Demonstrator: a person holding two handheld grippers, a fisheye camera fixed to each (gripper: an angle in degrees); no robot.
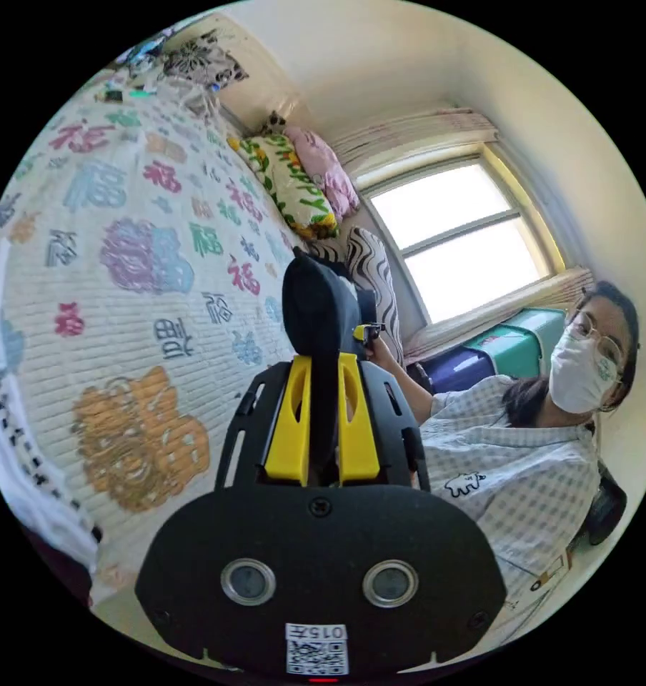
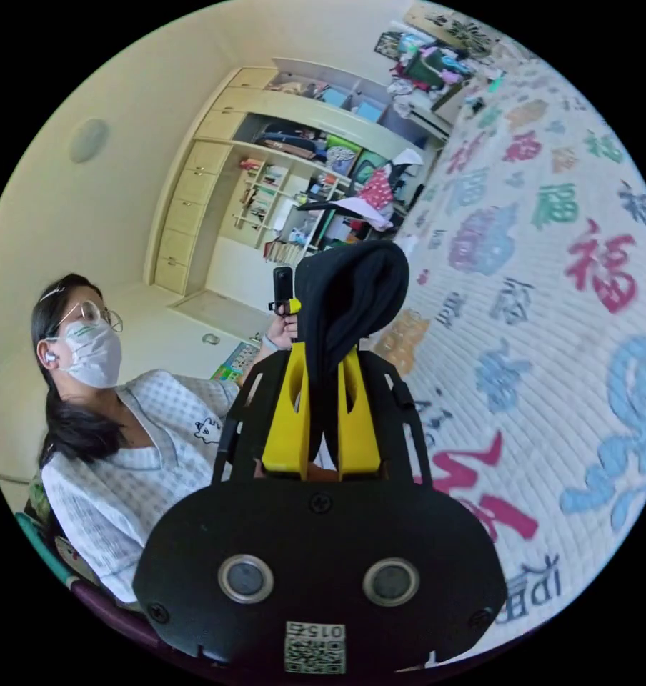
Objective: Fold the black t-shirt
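Quilted bed (image 1: 123, 300) beneath, both your left gripper (image 1: 321, 371) and right gripper (image 2: 321, 371) have jaws pinching the black t-shirt (image 1: 316, 307) bunched up off it, so spread your hands apart evenly, keep tension, then lower flat.

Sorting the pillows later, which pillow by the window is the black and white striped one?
The pillow nearest the window, behind the black t-shirt; the others are pink and green floral.

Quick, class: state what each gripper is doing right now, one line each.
Left gripper: shut on the black cotton t-shirt.
Right gripper: shut on the same black t-shirt.
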